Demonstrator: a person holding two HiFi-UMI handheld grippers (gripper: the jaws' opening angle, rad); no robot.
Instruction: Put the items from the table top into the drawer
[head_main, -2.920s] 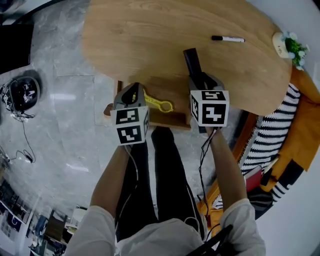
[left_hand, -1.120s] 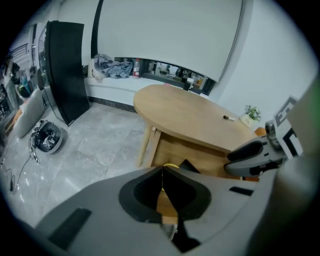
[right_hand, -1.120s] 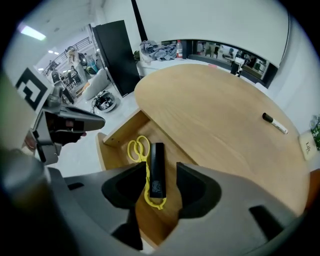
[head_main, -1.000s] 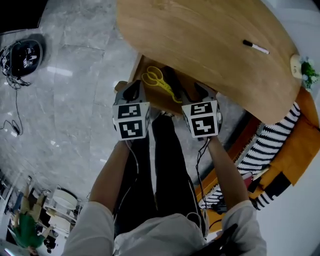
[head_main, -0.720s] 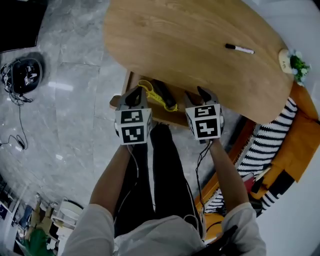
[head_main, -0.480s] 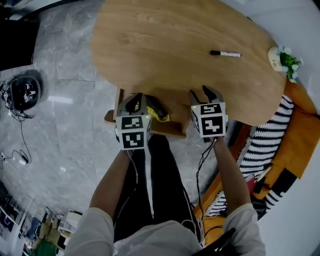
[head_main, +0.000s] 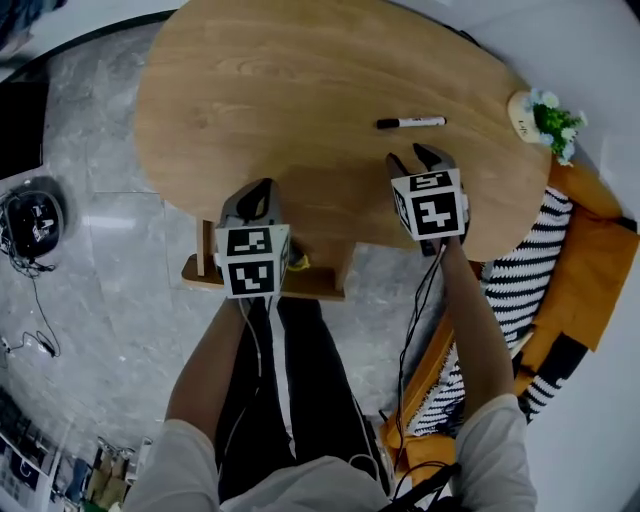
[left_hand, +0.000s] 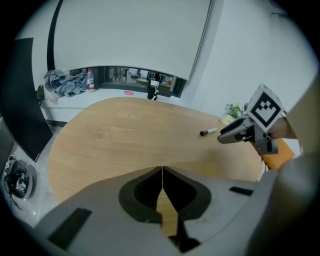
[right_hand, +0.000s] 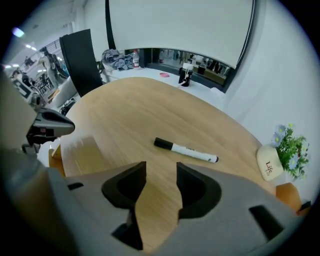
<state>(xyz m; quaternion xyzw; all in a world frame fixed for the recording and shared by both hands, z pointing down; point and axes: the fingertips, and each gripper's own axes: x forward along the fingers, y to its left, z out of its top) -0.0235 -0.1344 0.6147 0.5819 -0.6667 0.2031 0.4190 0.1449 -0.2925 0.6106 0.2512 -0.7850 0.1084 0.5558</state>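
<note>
A black-and-white marker (head_main: 410, 122) (right_hand: 185, 149) (left_hand: 208, 131) lies on the oval wooden table (head_main: 280, 90). My right gripper (head_main: 420, 157) (right_hand: 161, 172) hovers over the table just short of the marker, jaws apart with nothing between them. The left gripper (head_main: 262, 187) (left_hand: 162, 172) sits at the table's near edge above the open wooden drawer (head_main: 230, 285), its jaws pressed together and empty. A sliver of yellow scissors (head_main: 298, 263) shows in the drawer; the rest of its contents is hidden under the table and the gripper.
A small potted plant with a white "Life" pot (head_main: 545, 108) (right_hand: 280, 150) stands at the table's far right. An orange and striped seat (head_main: 560, 270) is to the right. Grey tiled floor lies left, with a round black device (head_main: 30, 220).
The right gripper has left the drawer and risen over the table toward the marker. The left gripper stays by the drawer. Less of the drawer and scissors shows now.
</note>
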